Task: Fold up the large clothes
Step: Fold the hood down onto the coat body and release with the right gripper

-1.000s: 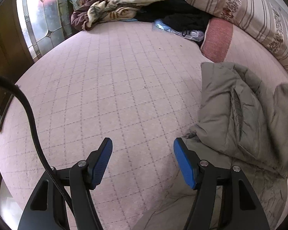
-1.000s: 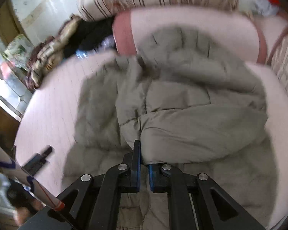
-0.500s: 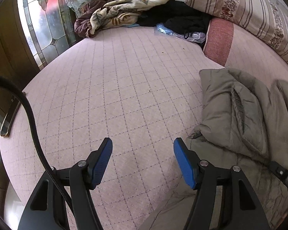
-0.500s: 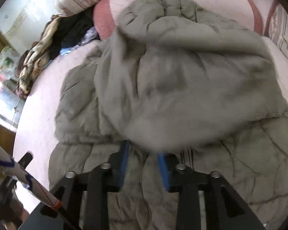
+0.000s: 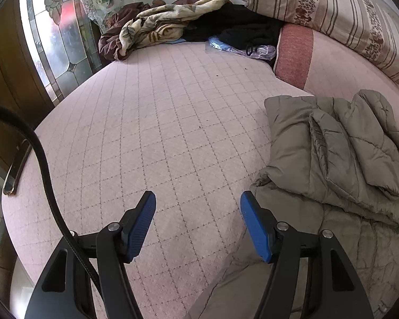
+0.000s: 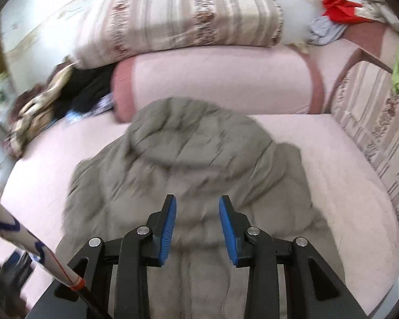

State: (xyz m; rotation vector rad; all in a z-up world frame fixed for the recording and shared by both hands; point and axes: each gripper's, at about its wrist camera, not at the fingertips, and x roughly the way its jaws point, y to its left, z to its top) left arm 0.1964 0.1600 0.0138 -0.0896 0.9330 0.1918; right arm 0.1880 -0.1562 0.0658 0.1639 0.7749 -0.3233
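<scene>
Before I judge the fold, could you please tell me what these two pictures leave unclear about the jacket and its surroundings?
- Jacket, right wrist view: motion blur hides its seams and fold edges; the right gripper covers its near part.
- Jacket, left wrist view: cut off by the right and bottom edges.
- Dark clothes, left wrist view: too bunched to tell apart.
- Red cloth, right wrist view: small, blurred.

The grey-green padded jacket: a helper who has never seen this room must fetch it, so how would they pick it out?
Look at the pink quilted bed; the padded jacket lies partly folded near the pink bolster. Unlike the patterned blanket and black clothes heaped at the far end, it is plain grey-green and puffy.
</scene>
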